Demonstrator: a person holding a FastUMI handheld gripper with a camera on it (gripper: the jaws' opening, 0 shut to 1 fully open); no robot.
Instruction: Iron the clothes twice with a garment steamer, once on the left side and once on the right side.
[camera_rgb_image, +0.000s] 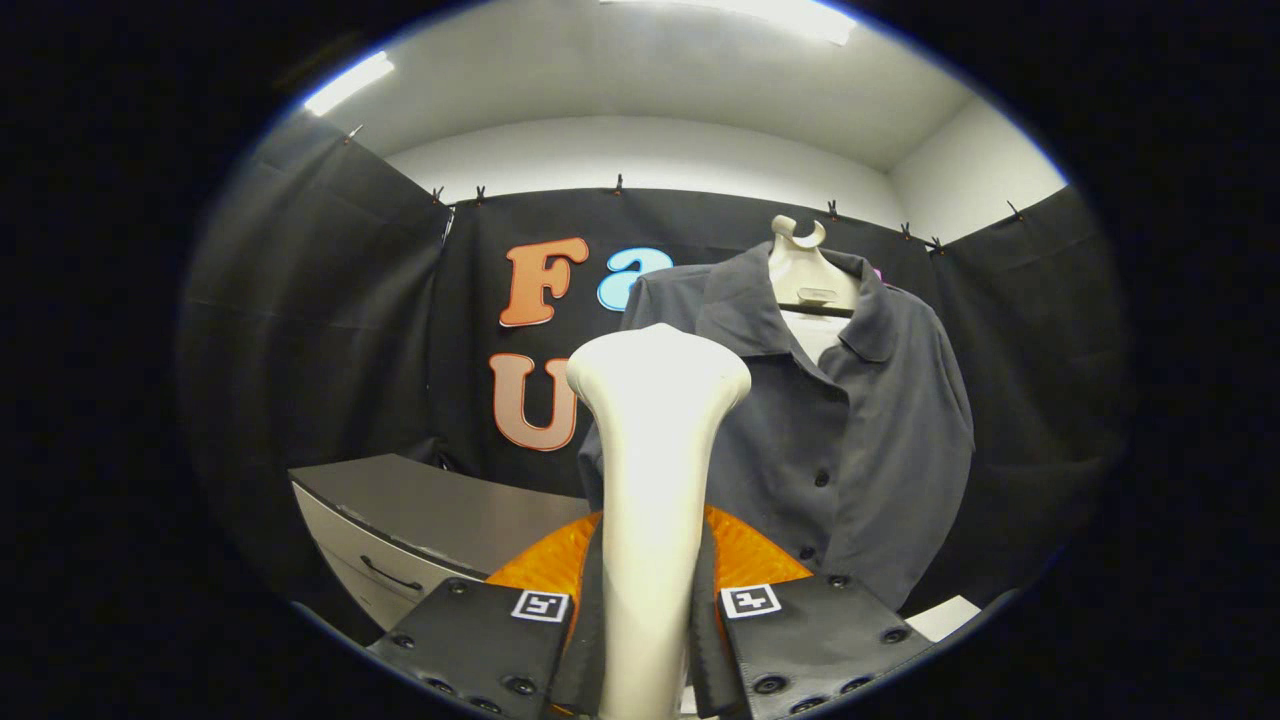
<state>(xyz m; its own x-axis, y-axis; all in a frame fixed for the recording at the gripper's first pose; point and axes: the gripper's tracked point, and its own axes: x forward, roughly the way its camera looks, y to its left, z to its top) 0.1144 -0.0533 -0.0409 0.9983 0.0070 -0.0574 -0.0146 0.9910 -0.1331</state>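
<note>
Clamping the cream garment steamer (652, 500) upright by its handle: gripper (648, 625), both fingers pressed to its sides. Steamer head rises ahead of the fingers. Beyond, slightly right: dark grey shirt (850, 420), buttoned, on a pale hanger (805, 270). Left: grey surface (440, 510) with drawers.

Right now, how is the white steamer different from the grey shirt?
The steamer is cream and hard-looking, standing upright between the gripper jaws, which clamp its handle; the shirt is dark grey cloth, hanging loose on a hanger beyond it. The steamer is held; the shirt hangs free. Its head points toward the shirt.
</note>
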